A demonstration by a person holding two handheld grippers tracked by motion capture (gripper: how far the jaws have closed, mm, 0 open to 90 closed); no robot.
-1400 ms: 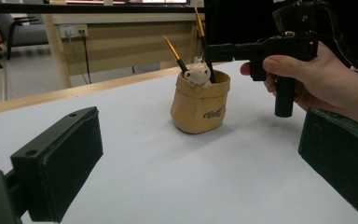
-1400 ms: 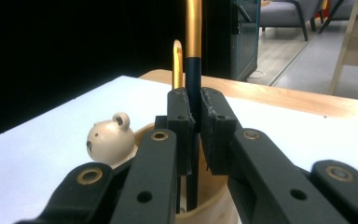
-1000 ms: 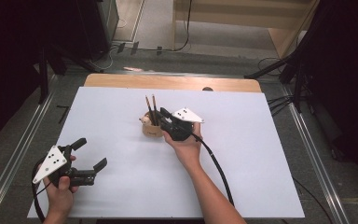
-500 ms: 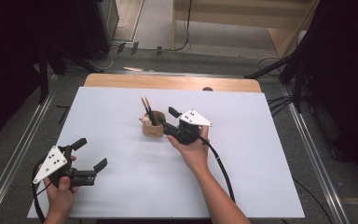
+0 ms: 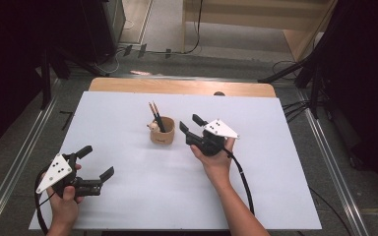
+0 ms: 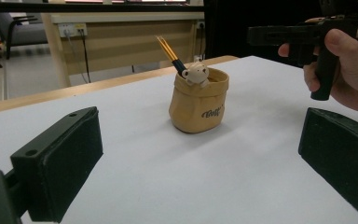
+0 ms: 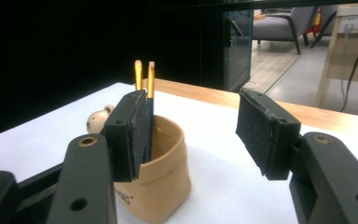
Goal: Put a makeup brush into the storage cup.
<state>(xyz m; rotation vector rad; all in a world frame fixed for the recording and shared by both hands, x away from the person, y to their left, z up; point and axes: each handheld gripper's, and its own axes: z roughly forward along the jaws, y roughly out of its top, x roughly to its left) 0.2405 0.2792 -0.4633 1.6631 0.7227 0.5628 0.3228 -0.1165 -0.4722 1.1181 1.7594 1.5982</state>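
White worktop [image 5: 275,187] underneath. Right hand [image 5: 215,158] raised just right of tan pot [image 5: 162,132], right gripper [image 5: 191,129] level, jaws just opened, empty. Left gripper [image 5: 96,162] near front-left edge, jaws wide, empty. Pencils [image 5: 155,117] upright in pot.

Bright overhead light on your white table [image 5: 275,196], soft shadows, dark surrounds at nine and three o'clock, your near jaws blurred.
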